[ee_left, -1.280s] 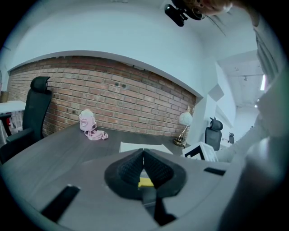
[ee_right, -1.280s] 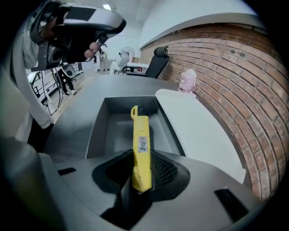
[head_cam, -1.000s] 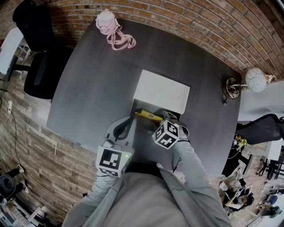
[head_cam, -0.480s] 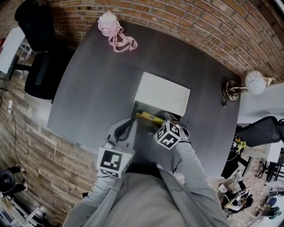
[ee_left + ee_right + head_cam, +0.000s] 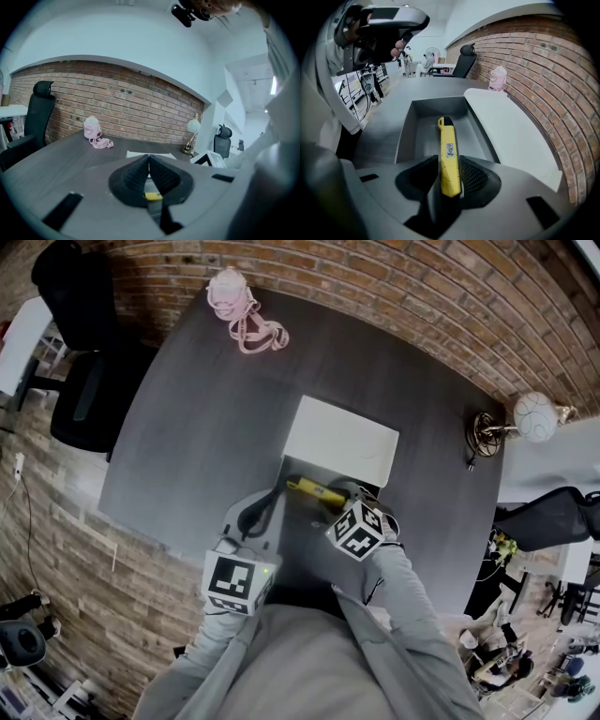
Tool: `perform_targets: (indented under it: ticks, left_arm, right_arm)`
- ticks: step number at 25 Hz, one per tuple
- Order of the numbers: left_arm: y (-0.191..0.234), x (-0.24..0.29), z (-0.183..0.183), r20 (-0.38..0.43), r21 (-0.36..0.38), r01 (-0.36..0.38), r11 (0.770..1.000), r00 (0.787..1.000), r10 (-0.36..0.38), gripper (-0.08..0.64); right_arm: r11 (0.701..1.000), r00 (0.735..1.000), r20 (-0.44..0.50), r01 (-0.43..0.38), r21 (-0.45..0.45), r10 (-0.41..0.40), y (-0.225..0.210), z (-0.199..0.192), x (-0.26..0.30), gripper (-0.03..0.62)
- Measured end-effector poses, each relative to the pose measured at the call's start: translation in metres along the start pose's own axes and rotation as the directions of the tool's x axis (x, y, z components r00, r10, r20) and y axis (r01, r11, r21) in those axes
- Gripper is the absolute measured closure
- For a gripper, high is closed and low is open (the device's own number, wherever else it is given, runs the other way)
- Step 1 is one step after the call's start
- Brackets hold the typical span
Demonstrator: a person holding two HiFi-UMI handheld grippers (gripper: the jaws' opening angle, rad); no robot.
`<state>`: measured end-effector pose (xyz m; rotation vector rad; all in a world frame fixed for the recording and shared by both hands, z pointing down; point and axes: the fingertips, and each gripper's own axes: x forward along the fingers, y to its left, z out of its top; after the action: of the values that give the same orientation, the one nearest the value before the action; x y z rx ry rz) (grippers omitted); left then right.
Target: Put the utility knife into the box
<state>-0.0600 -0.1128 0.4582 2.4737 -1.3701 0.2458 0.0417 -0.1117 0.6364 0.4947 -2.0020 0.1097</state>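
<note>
Knife (image 5: 449, 159) of yellow plastic, slim utility type: points along the open grey rectangular box (image 5: 405, 133), front end inside it, rear end between the jaws of the right gripper (image 5: 447, 165). Those jaws: just been opening, now spread wide, grip released. Left gripper (image 5: 149, 161): hangs at the box's near left corner, jaws clenched together on nothing. Flat white lid (image 5: 340, 440): lies along the box's far side.

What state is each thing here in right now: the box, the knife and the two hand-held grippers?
Box: open, with its white lid laid back beside the tray.
Utility knife: no blade showing, lying between the right jaws and reaching into the box.
Right hand-held gripper: jaws have just been opening, with the knife between them.
Left hand-held gripper: jaws together, empty.
</note>
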Motion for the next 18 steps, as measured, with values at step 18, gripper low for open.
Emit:
perform_targets:
  ticks: [18]
  left_arm:
    - [-0.011,0.002,0.024,0.048,0.033,0.019,0.999,0.999,-0.020,0.540]
  right_arm:
    - [0.985,0.985,0.133,0.089,0.150,-0.109,-0.022,0.007,-0.060,0.459]
